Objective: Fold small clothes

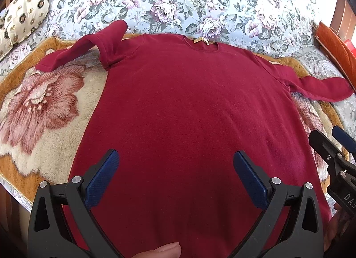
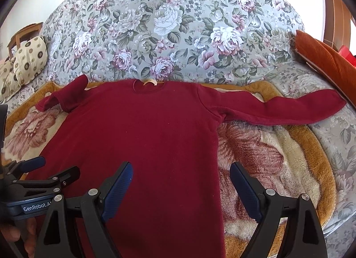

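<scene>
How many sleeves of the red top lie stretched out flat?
1: the right-side sleeve lies straight. The left-side sleeve is bunched and folded over near its shoulder.

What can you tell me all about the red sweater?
The red sweater is dark red, soft-looking knit, with long sleeves, a round neck and a tan label inside. It lies spread flat on a fluffy flower blanket. One sleeve is bunched and folded over; the other sleeve stretches straight out. Nothing grips it.

Light: bright, even daylight, soft shadows only.
Glare: far right and far left corners washed out white.
Distortion: strong fisheye bowing, dark vignette at edges.
Focus: sharp throughout; red sweater point(image 1: 189, 113) evenly lit.
</scene>
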A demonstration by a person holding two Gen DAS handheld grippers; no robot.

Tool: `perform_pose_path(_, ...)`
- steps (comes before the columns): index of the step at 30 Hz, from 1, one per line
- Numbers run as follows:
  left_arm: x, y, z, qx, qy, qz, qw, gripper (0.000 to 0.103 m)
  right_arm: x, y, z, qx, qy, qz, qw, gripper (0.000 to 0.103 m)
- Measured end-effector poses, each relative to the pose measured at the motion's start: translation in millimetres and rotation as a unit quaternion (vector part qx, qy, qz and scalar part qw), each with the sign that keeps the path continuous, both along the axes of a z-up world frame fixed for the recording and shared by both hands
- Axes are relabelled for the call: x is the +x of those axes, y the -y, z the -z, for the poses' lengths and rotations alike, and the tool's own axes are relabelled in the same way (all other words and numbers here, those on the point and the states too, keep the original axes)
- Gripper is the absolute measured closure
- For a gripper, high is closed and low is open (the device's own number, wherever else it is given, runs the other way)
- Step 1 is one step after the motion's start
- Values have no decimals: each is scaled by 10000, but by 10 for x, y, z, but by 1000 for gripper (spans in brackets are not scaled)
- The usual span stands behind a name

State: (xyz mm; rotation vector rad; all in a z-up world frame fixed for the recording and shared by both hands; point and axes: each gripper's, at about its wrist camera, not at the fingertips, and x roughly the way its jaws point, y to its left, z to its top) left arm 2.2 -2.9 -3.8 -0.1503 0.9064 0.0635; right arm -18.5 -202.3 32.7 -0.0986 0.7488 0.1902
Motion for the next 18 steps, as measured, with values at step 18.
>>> perform_pose_path(18, 8, 2, -2, -2, -5, 5, 10000, 0, 0, -14, 2, -29, -19, -9, 10000, 15)
